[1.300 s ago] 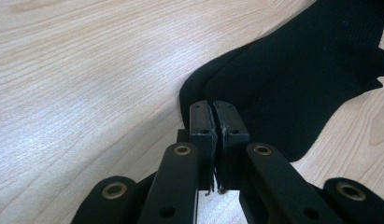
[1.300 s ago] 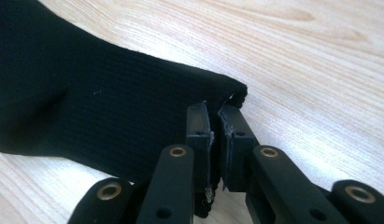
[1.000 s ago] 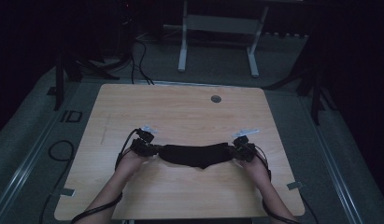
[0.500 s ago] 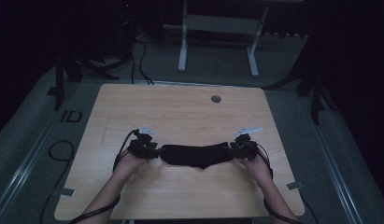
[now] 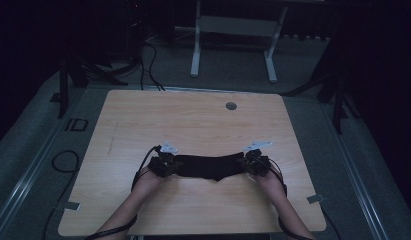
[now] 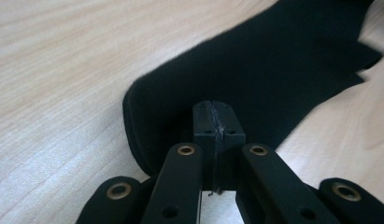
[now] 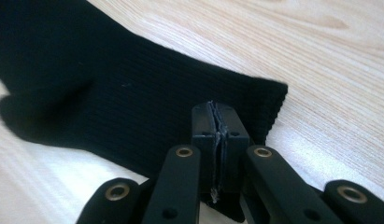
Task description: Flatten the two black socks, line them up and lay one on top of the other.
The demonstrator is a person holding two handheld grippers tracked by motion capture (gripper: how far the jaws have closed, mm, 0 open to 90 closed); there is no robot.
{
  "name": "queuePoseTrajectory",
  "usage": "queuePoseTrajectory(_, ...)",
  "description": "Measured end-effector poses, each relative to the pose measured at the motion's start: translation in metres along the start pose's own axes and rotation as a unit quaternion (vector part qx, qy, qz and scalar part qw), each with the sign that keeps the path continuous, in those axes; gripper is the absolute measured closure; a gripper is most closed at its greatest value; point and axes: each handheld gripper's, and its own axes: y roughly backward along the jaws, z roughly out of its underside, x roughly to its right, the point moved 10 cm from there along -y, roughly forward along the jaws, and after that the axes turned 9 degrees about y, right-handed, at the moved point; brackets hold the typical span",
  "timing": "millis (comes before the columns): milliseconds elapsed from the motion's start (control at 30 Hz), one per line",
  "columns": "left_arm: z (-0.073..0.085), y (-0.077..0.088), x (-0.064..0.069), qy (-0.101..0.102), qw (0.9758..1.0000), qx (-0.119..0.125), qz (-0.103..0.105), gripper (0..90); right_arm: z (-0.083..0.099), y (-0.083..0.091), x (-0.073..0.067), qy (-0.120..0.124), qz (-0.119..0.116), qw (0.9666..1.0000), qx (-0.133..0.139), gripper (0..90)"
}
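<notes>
On the wooden table point(image 5: 143, 120), which reaches well beyond both claws toward the far edge, a black sock point(image 5: 209, 166) lies stretched flat between the two hands, near the person's side. It is the only loose thing on the wood, and its two ends meet the claws, one at each.

The left claw point(image 5: 164, 165) sits at the sock's left end. In the left gripper view its jaws are pressed together with only a thin seam between them, right at the rounded end of the sock point(image 6: 255, 79), whose dark fabric runs up and away from the tips; the fabric's edge appears nipped in that seam. These jaws have just been closing, with the sock's end between them.

The right claw point(image 5: 254, 163) sits at the sock's other end, well apart from the left one, with the whole length of fabric between them. In the right gripper view the jaws are likewise squeezed tight at the straight ribbed cuff of the sock point(image 7: 133, 93), with a sliver of cloth caught in the seam. These too have just been closing on that end.

Beyond the claws, near the table's far edge, is a small round grey cap point(image 5: 231, 106) set in the wood, well away from both.
</notes>
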Motion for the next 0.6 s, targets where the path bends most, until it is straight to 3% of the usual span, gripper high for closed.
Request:
queuePoseTrajectory(67, -0.001, -0.001, -0.002, 0.010, 0.9999, 0.004, 0.002, 89.2, -0.001, -0.002, 0.004, -0.003, -0.002, 1.0000, 0.002, 87.3)
queuePoseTrajectory(200, -0.002, -0.001, -0.005, 0.005, 1.0000, 0.003, -0.005, 89.2, -0.004, -0.005, 0.012, -0.007, -0.002, 1.0000, 0.003, 87.2)
queuePoseTrajectory(467, -0.003, -0.001, -0.006, 0.008, 0.9999, 0.008, 0.000, 88.3, -0.006, -0.005, 0.011, -0.016, -0.008, 0.9998, 0.005, 82.1)
queuePoseTrajectory(600, -0.013, 0.007, 0.000, -0.009, 0.9987, 0.046, 0.019, 76.8, -0.013, 0.005, 0.006, -0.015, -0.015, 0.9994, 0.029, 76.7)
